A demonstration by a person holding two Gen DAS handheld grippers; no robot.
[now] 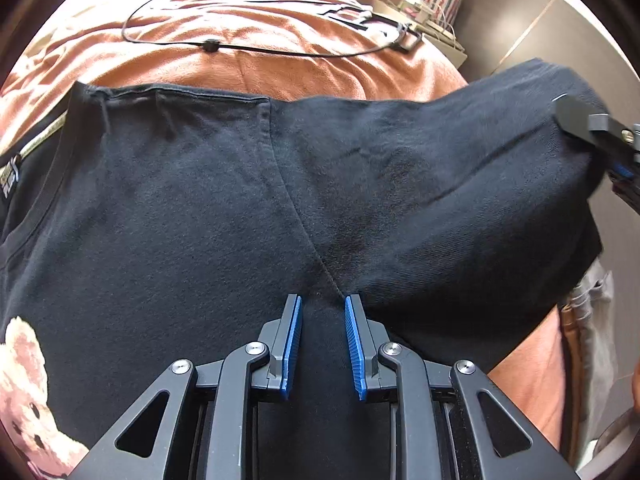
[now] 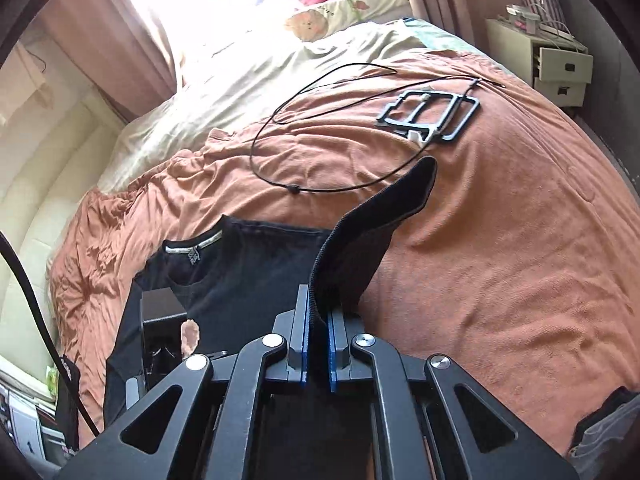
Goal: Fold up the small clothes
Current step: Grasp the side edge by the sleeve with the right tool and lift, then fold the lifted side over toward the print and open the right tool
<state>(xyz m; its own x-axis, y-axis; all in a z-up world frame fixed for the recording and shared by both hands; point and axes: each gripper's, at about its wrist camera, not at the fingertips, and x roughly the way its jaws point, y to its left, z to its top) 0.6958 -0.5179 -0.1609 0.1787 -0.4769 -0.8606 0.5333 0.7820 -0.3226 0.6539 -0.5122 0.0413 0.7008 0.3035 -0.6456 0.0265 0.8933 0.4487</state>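
Note:
A black T-shirt (image 1: 180, 208) with a bear print (image 1: 24, 380) lies flat on the orange blanket (image 1: 280, 68). My left gripper (image 1: 322, 300) points down onto the shirt's middle. Its blue pads (image 1: 294, 340) stand a little apart, with flat cloth and a seam between them and no visible pinch. My right gripper (image 2: 318, 296) is shut on the shirt's sleeve (image 2: 380, 220), held up off the bed so the cloth stands as a raised flap. In the left wrist view the right gripper (image 1: 580, 120) holds that lifted part at the right edge. The collar (image 2: 196, 246) lies at the far left.
A looped black cable (image 2: 280, 120) and a flat black frame (image 2: 432, 112) lie on the blanket beyond the shirt. A cream sheet (image 2: 240, 64) covers the far side of the bed. Bedside drawers (image 2: 560, 68) stand at the right, and clutter lies off the bed's left edge.

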